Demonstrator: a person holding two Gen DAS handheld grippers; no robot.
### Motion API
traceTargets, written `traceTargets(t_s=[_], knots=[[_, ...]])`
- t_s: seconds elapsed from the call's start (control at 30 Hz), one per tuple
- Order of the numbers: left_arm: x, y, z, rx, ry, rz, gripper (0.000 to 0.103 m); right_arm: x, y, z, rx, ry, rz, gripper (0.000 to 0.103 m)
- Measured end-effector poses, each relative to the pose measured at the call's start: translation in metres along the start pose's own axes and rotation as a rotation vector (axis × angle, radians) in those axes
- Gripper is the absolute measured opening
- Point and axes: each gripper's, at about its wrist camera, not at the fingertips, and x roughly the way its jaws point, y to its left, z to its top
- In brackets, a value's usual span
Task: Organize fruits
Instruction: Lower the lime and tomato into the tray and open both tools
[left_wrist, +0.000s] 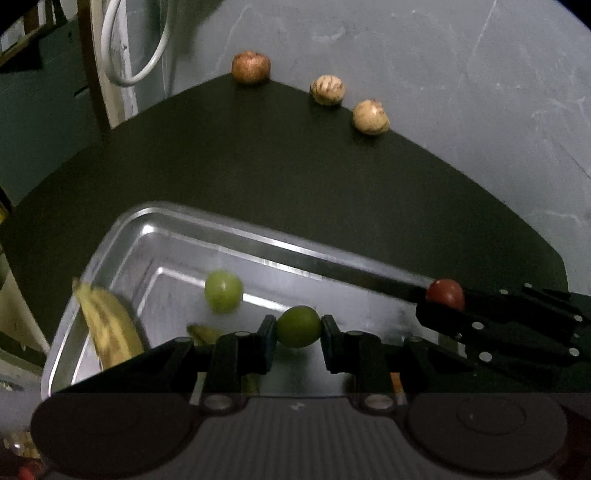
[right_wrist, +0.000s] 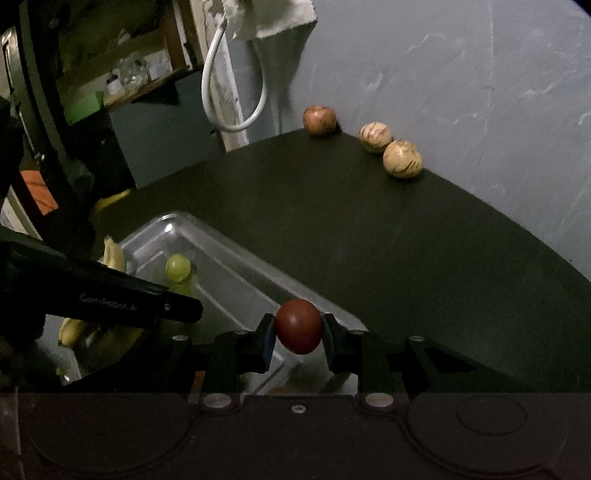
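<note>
– what's in your fingers?
– my left gripper (left_wrist: 298, 332) is clenched on a green fruit (left_wrist: 298, 326) above the metal tray (left_wrist: 236, 236); my right gripper (right_wrist: 298, 332) grips a red fruit (right_wrist: 298, 325) over the tray's edge.
– anything else?
– another green fruit (left_wrist: 223, 291) and bananas (left_wrist: 107, 328) in the tray.

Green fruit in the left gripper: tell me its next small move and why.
Probably lower it and release. The left gripper holds the green fruit above the metal tray, where another green fruit and bananas already lie.
</note>
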Motion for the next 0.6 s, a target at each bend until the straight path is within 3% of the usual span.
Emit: traceTargets(t_s=[0.6], knots=[[-0.003,0.002,-0.019,-0.018,0.035,0.010,0.028,0.016,0.002,-0.001,-0.042,0.072,-0.022,0.030]])
